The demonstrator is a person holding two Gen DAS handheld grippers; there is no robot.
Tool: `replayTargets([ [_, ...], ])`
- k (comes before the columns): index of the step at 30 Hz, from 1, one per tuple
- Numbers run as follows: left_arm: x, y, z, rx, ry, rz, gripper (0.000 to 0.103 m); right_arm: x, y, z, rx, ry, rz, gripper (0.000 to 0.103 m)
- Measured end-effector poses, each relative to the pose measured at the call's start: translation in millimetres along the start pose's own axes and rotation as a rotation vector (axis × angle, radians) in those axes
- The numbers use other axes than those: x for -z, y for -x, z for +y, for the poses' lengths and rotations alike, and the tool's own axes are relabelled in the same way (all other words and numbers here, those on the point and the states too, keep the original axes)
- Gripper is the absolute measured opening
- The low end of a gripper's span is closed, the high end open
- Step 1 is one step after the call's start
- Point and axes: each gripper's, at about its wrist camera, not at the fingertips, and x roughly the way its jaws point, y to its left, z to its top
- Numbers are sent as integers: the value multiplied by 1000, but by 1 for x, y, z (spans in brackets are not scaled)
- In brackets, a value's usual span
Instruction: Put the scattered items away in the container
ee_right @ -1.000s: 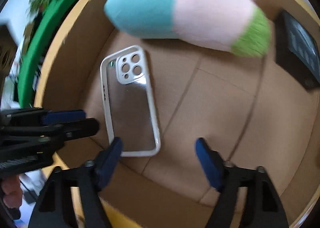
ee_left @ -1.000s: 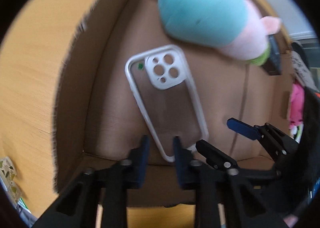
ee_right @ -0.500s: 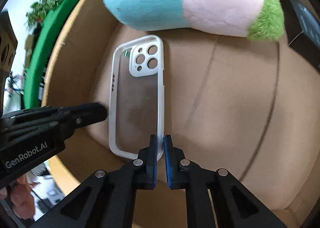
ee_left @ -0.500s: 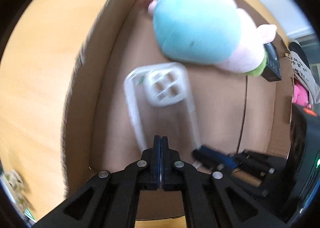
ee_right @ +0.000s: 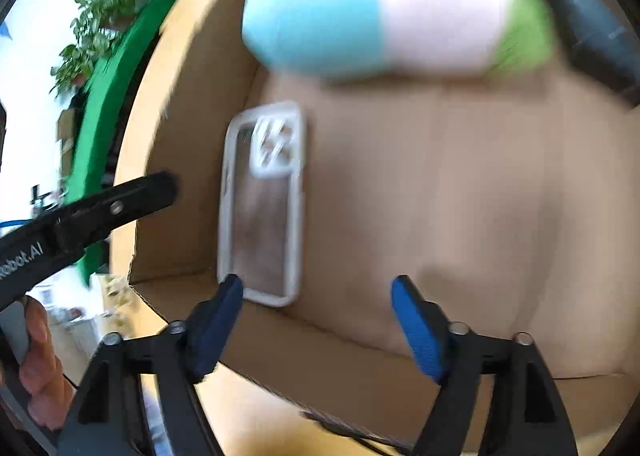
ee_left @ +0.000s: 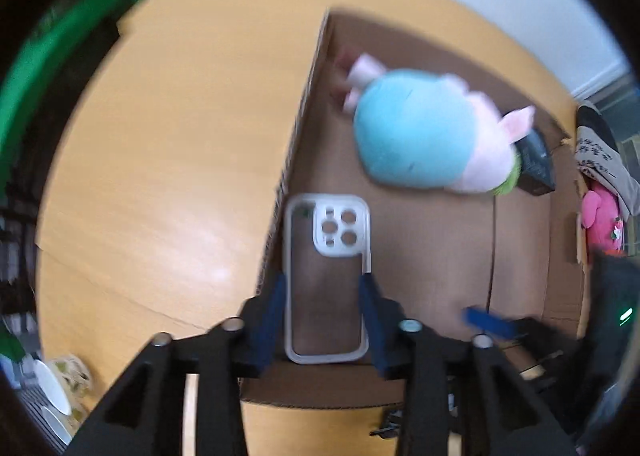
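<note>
A clear phone case (ee_left: 326, 276) with a white rim lies flat on the floor of the cardboard box (ee_left: 304, 128), near its left wall. My left gripper (ee_left: 324, 312) hangs above the case with its jaws opening. The case shows between the fingers but lies well below them, untouched. My right gripper (ee_right: 316, 320) is opening wide over the box's near wall (ee_right: 360, 360), with nothing between its fingers. The case (ee_right: 264, 204) ends just beyond its left finger. A blue, pink and green plush toy (ee_left: 420, 136) and a black carton (ee_left: 536, 160) lie at the far end.
The box stands on a wooden table (ee_left: 180, 156). A pink toy (ee_left: 600, 220) and a printed grey cloth (ee_left: 596, 152) sit beyond the box's right wall. Patterned items (ee_left: 68, 376) lie at the table's near left. A hand (ee_right: 36, 356) holds the left gripper's handle.
Both grippers were shut half a second ago and now stand open. The left one has risen, so more of the table shows. The right view has shifted sideways. The case stays on the box floor.
</note>
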Motion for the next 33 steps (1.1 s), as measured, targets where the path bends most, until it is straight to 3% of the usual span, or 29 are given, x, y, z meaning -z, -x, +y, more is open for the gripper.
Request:
replayTargets([
  [2, 3, 22, -10, -26, -38, -79, 61, 10, 39, -8, 83, 31, -86, 87],
  [5, 4, 53, -29, -75, -99, -191, 71, 18, 83, -10, 161, 58, -186, 91],
  [11, 15, 88, -52, -68, -118, -250, 73, 32, 144, 20, 233, 47, -319, 93],
  [12, 19, 94, -58, -60, -115, -258, 73, 26, 144, 37, 236, 45, -330, 93],
  [24, 52, 149, -101, -41, -118, -334, 73, 74, 196, 59, 230, 53, -441, 94],
  [29, 64, 148, -112, -41, -133, -320, 73, 91, 211, 52, 226, 35, -468, 94],
  [33, 74, 132, -113, -18, -128, -265, 73, 106, 208, 29, 173, 9, -451, 95],
])
